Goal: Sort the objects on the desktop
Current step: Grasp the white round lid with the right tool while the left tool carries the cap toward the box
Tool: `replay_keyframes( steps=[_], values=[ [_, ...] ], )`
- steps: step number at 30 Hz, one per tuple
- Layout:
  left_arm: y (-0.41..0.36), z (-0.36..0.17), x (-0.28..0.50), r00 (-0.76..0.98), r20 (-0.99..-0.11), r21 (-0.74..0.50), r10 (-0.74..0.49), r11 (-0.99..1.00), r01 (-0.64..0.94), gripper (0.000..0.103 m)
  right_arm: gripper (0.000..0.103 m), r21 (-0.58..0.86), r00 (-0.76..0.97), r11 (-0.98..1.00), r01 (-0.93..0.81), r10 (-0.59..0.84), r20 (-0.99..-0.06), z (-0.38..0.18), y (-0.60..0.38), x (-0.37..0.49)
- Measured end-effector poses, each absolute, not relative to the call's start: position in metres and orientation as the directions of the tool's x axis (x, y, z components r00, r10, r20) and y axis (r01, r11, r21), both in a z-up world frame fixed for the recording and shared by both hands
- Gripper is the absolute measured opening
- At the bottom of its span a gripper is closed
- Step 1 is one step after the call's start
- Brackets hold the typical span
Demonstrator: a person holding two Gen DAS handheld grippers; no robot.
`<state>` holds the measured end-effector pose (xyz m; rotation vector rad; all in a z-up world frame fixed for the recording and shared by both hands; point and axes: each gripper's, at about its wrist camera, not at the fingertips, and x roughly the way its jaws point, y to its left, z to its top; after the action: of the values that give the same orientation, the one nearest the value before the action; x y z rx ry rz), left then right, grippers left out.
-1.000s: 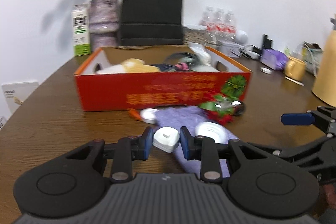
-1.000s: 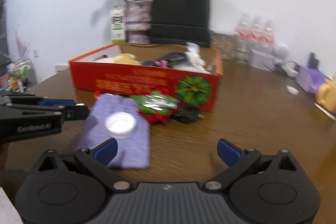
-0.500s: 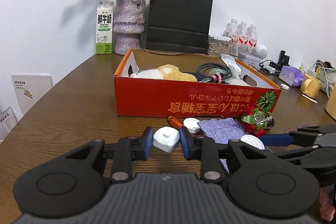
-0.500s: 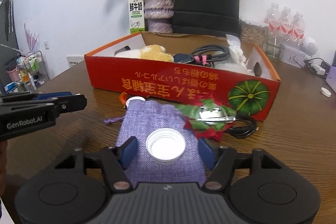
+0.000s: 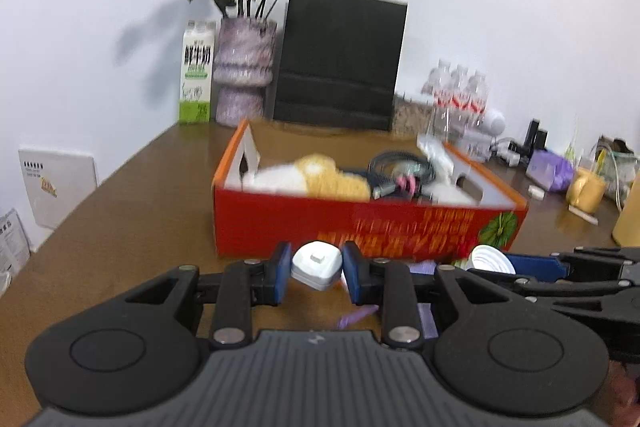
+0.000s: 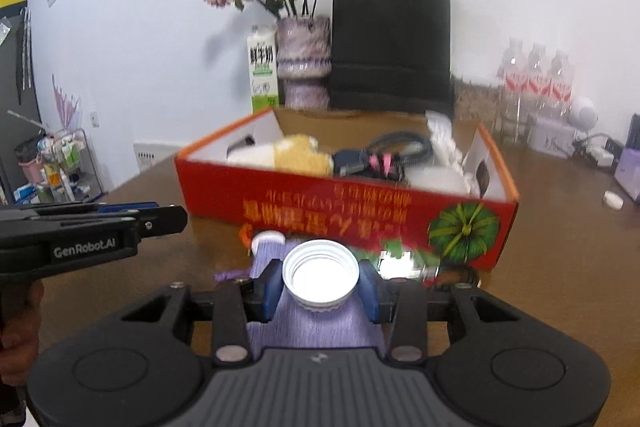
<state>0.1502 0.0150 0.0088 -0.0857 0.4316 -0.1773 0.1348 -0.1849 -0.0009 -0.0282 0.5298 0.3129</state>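
White rounded-triangle plug (image 5: 317, 264), small square nub on top, clamped between the blue-padded jaws of the left gripper (image 5: 316, 273), held clear of the table (image 5: 120, 227) in front of the red box (image 5: 360, 223). White ribbed bottle cap (image 6: 320, 273), open side up, between the jaws of the right gripper (image 6: 320, 285), which are closing on it, pads at its rim, over the purple cloth pouch (image 6: 308, 323). One second white cap (image 6: 267, 237) and one orange item (image 6: 245, 233) lying by the pouch's far edge. One red box open on the table, holding one yellow-and-white plush (image 6: 296, 153), one coiled black cable (image 6: 396, 147) and some white wrapping. Behind: one black paper bag (image 6: 392, 43), one vase of dried roses (image 6: 304, 63), one milk carton (image 6: 263, 71), three water bottles (image 6: 536, 75).
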Motion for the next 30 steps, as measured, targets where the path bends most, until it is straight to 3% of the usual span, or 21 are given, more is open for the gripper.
replay_keyframes(
  steps=[11, 24, 30],
  values=[
    [-0.003, 0.071, 0.209, 0.944, -0.292, -0.025, -0.153, 0.988, 0.152, 0.029, 0.039, 0.017, 0.885, 0.961, -0.277, 0.262, -0.384, 0.051, -0.179, 0.181],
    [0.002, 0.069, 0.316, 0.934, -0.342, -0.021, -0.102, 0.995, 0.101, 0.029, 0.039, 0.066, 0.887, 0.968, -0.241, 0.248, -0.390, 0.065, -0.154, 0.301],
    [0.012, 0.039, 0.352, 0.895, -0.442, -0.023, -0.069, 0.998, 0.065, 0.029, 0.039, 0.058, 0.869, 0.974, -0.221, 0.223, -0.441, 0.040, -0.145, 0.338]
  ],
)
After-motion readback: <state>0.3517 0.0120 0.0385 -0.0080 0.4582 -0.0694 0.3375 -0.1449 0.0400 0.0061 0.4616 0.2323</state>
